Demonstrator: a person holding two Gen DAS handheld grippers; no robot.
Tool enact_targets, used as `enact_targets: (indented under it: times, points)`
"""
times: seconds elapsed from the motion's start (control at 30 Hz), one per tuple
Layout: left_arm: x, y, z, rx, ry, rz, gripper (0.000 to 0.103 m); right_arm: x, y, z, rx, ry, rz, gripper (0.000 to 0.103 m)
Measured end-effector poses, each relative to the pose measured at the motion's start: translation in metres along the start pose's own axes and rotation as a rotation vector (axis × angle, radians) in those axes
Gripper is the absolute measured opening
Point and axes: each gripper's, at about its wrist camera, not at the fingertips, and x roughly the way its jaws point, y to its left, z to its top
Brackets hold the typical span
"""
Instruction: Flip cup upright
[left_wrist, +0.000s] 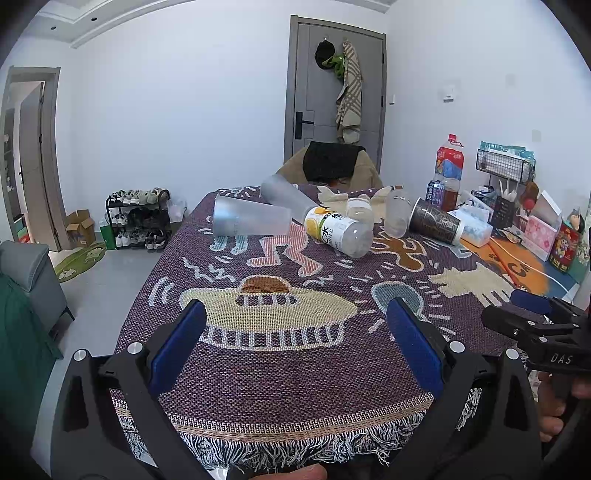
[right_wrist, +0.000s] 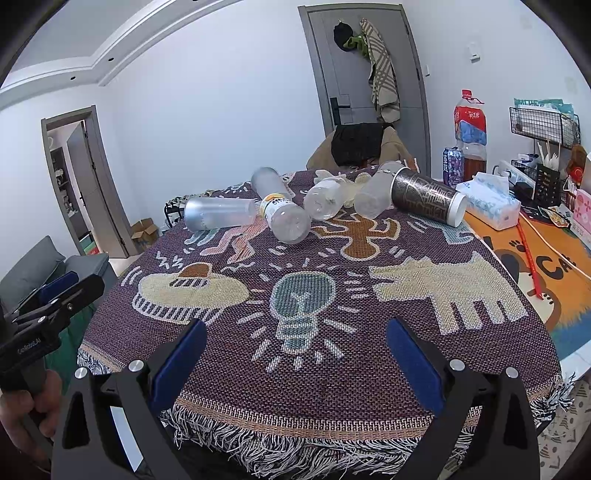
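select one toppled cup, e.g. the dark patterned cup (right_wrist: 428, 199) lying on its side at 1 o'clock in the right view, mouth toward the tissue pack (right_wrist: 489, 203). approach along its side wall, grip mid-body, rotate until the base meets the woven cloth (right_wrist: 332, 369) on the worktop. avoid the neighbouring frosted cup (left_wrist: 251, 220) and labelled bottle (left_wrist: 338, 230). left tongs (left_wrist: 295, 350): released, wide apart, holding nothing. right tongs (right_wrist: 295, 354): likewise spread and empty, well short of the cups.
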Motion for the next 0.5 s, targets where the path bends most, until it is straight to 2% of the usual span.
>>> enact_targets:
  times: [0.5]
  points:
    - [-0.0006,0.0004,0.0013,-0.001,0.000,0.000,0.097,0.0006,0.0019,0.0007,-0.005,-0.003,-0.002,0.095]
